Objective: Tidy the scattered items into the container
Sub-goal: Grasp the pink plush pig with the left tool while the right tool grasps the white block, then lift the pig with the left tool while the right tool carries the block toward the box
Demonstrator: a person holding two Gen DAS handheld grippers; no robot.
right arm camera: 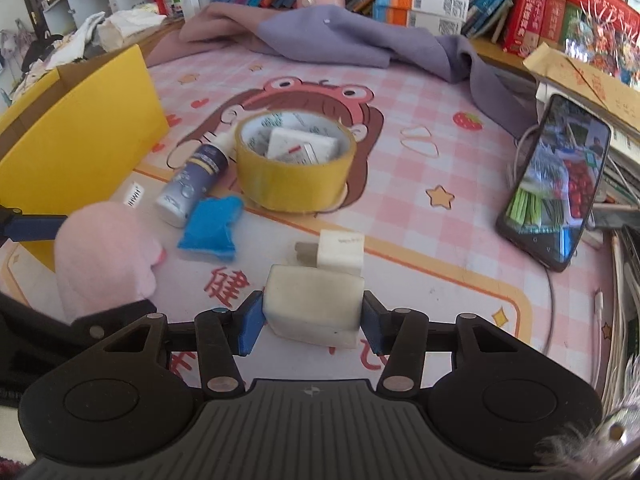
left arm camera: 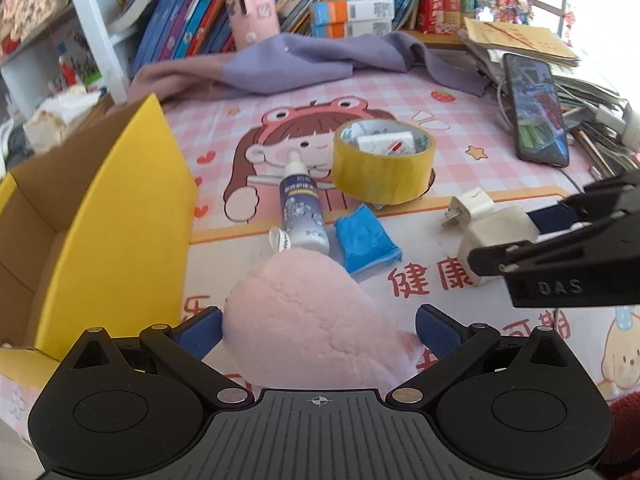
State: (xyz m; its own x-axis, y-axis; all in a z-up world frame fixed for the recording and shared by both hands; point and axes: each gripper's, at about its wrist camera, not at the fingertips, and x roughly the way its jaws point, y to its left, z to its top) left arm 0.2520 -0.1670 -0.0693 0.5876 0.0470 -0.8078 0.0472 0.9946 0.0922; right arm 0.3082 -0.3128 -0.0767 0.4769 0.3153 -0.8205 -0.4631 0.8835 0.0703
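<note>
In the left wrist view my left gripper (left arm camera: pixel 318 332) is shut on a pink plush toy (left arm camera: pixel 304 312), with a blue pad against each side of it. The yellow cardboard box (left arm camera: pixel 112 208) stands open just to its left. My right gripper (right arm camera: pixel 313 312) is shut on a white charger block (right arm camera: pixel 314 304), its pads pressing both sides. A smaller white plug (right arm camera: pixel 340 252) lies right behind that block. On the mat further back lie a blue packet (right arm camera: pixel 212 228), a small bottle (right arm camera: pixel 196 180) and a yellow tape roll (right arm camera: pixel 296 168) with a white box inside it.
A phone (right arm camera: pixel 556 188) leans on stacked papers at the right, with cables beside it. A purple cloth (right arm camera: pixel 360 40) is bunched at the back before a row of books. Two rubber bands (right arm camera: pixel 420 140) lie on the pink mat.
</note>
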